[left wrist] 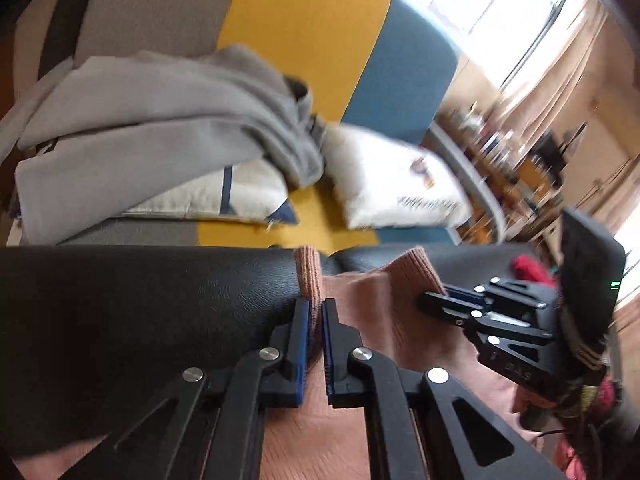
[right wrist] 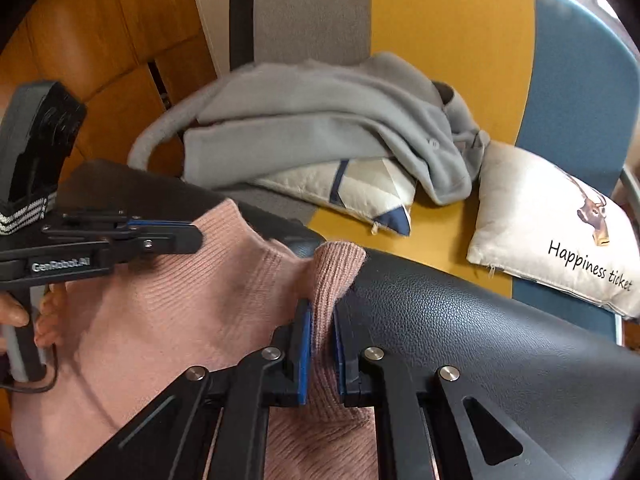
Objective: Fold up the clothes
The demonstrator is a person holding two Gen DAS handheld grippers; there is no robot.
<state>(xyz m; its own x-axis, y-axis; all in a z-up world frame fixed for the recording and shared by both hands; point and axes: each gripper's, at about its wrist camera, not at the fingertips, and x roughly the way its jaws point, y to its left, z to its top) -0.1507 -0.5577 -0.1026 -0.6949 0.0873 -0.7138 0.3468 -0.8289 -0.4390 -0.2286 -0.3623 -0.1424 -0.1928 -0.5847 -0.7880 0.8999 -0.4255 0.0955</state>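
Grippers: I count two, left gripper (left wrist: 316, 320) and right gripper (right wrist: 322, 320).
Pink sweaters: one pink knit sweater (right wrist: 168, 304).
Grey garments: one grey fleece jacket (right wrist: 320, 120).
Cushions: two, patterned cushion (right wrist: 360, 188) and printed cushion (right wrist: 540, 220).

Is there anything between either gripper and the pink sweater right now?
Nothing: the left gripper and right gripper are each shut directly on the pink ribbed knit sweater on the black leather surface.

Black left tongs (left wrist: 316, 344) with blue pads and silver screws; right tongs (right wrist: 322, 348) alike; "GenRobot.AI" lettering.
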